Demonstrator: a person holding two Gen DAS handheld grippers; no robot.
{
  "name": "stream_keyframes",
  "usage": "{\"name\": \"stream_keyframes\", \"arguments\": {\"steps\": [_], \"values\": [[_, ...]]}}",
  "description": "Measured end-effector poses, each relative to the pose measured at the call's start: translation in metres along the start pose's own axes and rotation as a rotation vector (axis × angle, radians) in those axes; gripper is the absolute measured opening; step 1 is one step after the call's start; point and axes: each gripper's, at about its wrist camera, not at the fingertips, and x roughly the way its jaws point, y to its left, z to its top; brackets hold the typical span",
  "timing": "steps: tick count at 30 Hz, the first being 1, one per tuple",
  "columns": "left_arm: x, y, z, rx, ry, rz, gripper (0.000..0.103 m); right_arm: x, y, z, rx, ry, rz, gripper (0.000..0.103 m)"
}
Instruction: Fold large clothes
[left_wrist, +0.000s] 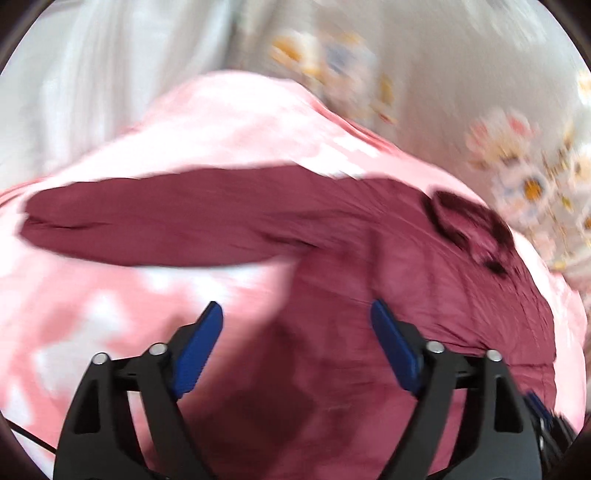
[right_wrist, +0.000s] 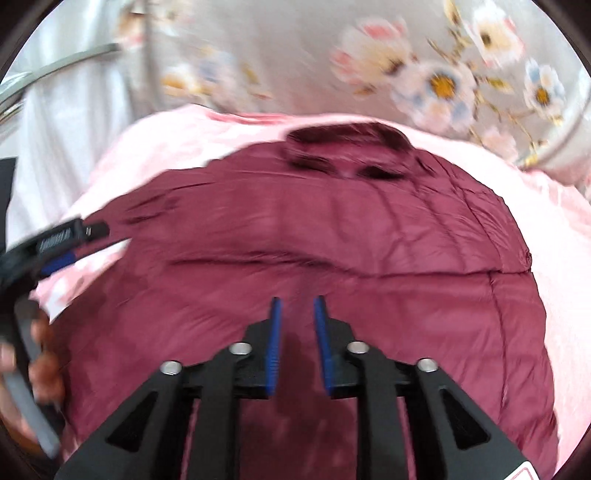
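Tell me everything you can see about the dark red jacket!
The jacket is dark red, puffy and stitched in bands, shiny like thin nylon. It lies spread flat on a pink blanket, collar at the far end. One long sleeve stretches straight out sideways over the blanket. The left gripper is wide open above the jacket's body near that sleeve. The right gripper has its fingers nearly together over the middle. Neither clearly pinches the fabric.

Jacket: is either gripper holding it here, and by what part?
Nothing is held. The left gripper is wide open above the jacket; the right gripper is nearly closed, with nothing visibly pinched.
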Motion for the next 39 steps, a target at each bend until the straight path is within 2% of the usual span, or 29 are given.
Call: {"name": "stream_keyframes", "arguments": {"steps": [2, 7, 11, 15, 19, 21, 23, 24, 25, 26, 28, 30, 34, 39], "values": [[-0.008, 0.039, 0.005, -0.058, -0.003, 0.044, 0.085, -0.013, 0.016, -0.016, -0.007, -0.022, 0.043, 0.032], [-0.007, 0.156, 0.022, -0.264, 0.019, 0.182, 0.085, -0.017, 0.042, -0.045, -0.039, -0.021, 0.046, 0.035], [-0.002, 0.233, 0.027, -0.440, 0.012, 0.219, 0.084, -0.016, 0.037, -0.048, 0.014, -0.001, 0.035, 0.037], [0.008, 0.266, 0.032, -0.508, 0.014, 0.199, 0.080, -0.015, 0.021, -0.054, 0.106, 0.028, 0.050, 0.040], [0.022, 0.270, 0.036, -0.526, 0.010, 0.157, 0.078, -0.019, 0.016, -0.058, 0.133, 0.024, 0.037, 0.040], [0.027, 0.265, 0.042, -0.506, 0.010, 0.148, 0.059, -0.024, 0.019, -0.060, 0.122, 0.017, 0.026, 0.040], [0.031, 0.261, 0.051, -0.478, 0.023, 0.149, 0.031, -0.030, 0.025, -0.063, 0.098, 0.006, 0.021, 0.040], [0.031, 0.259, 0.055, -0.462, 0.022, 0.154, 0.024, -0.032, 0.029, -0.067, 0.082, 0.001, 0.019, 0.041], [0.030, 0.252, 0.061, -0.430, 0.016, 0.165, 0.012, -0.033, 0.034, -0.071, 0.054, 0.005, 0.009, 0.041], [0.025, 0.247, 0.065, -0.403, 0.008, 0.173, 0.006, -0.036, 0.039, -0.072, 0.031, 0.006, 0.004, 0.041], [0.014, 0.223, 0.078, -0.333, -0.044, 0.166, 0.006, -0.047, 0.049, -0.075, -0.017, -0.035, -0.002, 0.045], [-0.001, 0.193, 0.089, -0.273, -0.096, 0.127, 0.006, -0.053, 0.057, -0.076, -0.058, -0.060, -0.016, 0.049], [-0.029, 0.118, 0.109, -0.131, -0.173, 0.053, 0.004, -0.063, 0.066, -0.080, -0.108, -0.084, -0.015, 0.049], [-0.074, -0.013, 0.111, 0.097, -0.242, -0.145, 0.003, -0.073, 0.060, -0.085, -0.093, -0.097, 0.007, 0.050]]}}
